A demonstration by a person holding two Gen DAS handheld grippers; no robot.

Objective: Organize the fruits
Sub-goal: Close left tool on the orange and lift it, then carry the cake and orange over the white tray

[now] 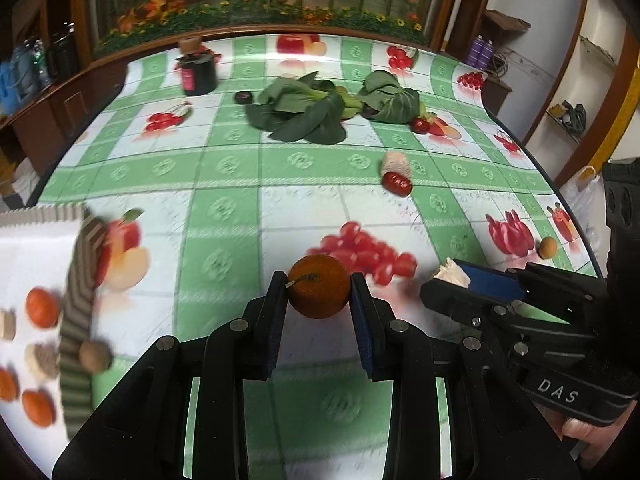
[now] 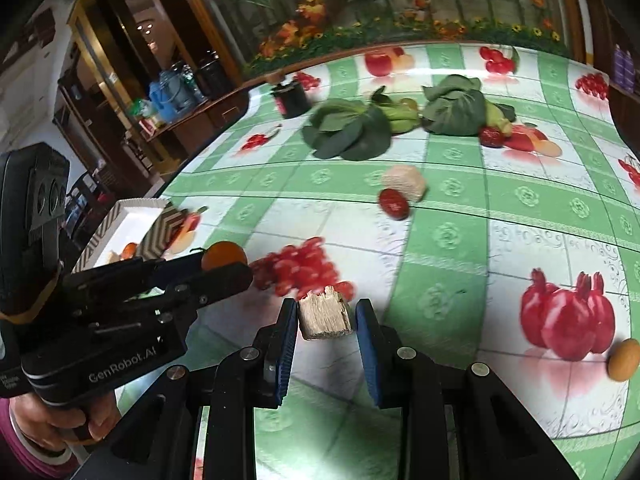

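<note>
**Two pieces in hand, tray to our left**

Our left gripper [image 1: 319,292] is clamped on a small orange [image 1: 319,292], pads pressing both its sides, stem towards the left pad. Our right gripper [image 2: 326,318] pinches a pale fibrous chunk [image 2: 325,317] between its pads. Both are held above the tablecloth [image 1: 224,168].

We judge the step to be carrying them to the white tray [image 1: 36,248] at the left, where oranges already lie. We should keep the grip steady, clear the striped rim, and lower each piece into a bare spot before letting go.

The tray is blurred and cut off by the edge, so its contents are hard to sort. What the pale chunk is, we cannot tell.
</note>
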